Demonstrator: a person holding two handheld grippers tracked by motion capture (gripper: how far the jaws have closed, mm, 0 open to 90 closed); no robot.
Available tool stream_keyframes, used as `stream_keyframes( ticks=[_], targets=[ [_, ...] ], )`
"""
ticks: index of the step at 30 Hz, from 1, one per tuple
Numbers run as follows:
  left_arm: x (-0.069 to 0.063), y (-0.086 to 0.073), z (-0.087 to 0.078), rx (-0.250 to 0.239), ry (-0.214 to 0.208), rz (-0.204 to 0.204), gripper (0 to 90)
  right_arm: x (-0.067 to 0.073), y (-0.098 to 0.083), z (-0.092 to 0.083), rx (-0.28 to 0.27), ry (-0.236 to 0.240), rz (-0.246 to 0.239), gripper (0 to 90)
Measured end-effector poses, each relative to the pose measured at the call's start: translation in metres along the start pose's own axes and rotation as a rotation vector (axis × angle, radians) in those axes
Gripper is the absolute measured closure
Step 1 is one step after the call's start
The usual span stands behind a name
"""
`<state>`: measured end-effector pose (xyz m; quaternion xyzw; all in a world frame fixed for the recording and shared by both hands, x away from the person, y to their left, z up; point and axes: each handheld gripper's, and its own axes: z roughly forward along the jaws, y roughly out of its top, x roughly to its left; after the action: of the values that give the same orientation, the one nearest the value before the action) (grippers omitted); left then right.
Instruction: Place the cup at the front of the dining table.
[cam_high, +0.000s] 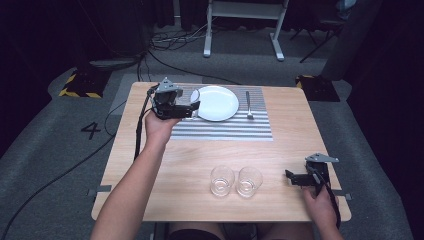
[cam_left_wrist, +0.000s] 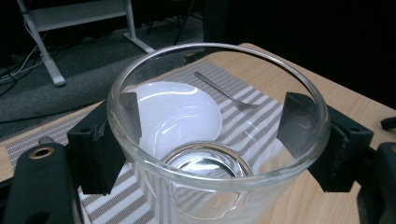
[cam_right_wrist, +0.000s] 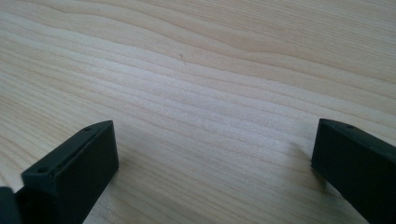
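Left gripper (cam_high: 191, 109) is clamped on one glass (cam_left_wrist: 217, 140) at the far left, beside one plate (cam_high: 216, 103) and one fork (cam_high: 248, 104). Two glasses (cam_high: 222, 180) stand near; right gripper (cam_right_wrist: 215, 163) rests apart.

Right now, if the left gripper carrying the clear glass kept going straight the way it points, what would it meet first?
Probably the round white plate: the left gripper, shut on the clear glass, points toward it across the grey striped placemat. How high the glass rides is unclear, so it might pass over the rim.
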<state>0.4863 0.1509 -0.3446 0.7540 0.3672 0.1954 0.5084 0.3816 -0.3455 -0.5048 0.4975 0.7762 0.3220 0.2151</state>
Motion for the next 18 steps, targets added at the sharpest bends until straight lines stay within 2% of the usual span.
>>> stream_keyframes(
  ticks=[5, 6, 7, 15, 18],
  targets=[
    [0.006, 0.003, 0.010, 0.013, 0.025, 0.005, 18.8, 0.000, 0.000, 0.000, 0.000, 0.000, 0.002, 0.5],
    [0.008, 0.003, 0.015, 0.008, 0.038, 0.000, 18.8, 0.000, 0.000, 0.000, 0.001, 0.001, 0.004, 0.5],
    [0.009, 0.002, 0.019, 0.008, 0.041, -0.022, 18.8, 0.000, 0.000, 0.000, 0.001, 0.001, 0.005, 0.5],
    [0.022, -0.006, 0.040, 0.030, 0.062, -0.055, 18.8, 0.001, 0.000, 0.000, -0.001, 0.002, 0.008, 0.5],
    [0.029, -0.013, 0.053, 0.077, 0.082, -0.069, 18.8, 0.001, 0.000, 0.000, -0.001, 0.002, 0.008, 0.6]
  ],
)
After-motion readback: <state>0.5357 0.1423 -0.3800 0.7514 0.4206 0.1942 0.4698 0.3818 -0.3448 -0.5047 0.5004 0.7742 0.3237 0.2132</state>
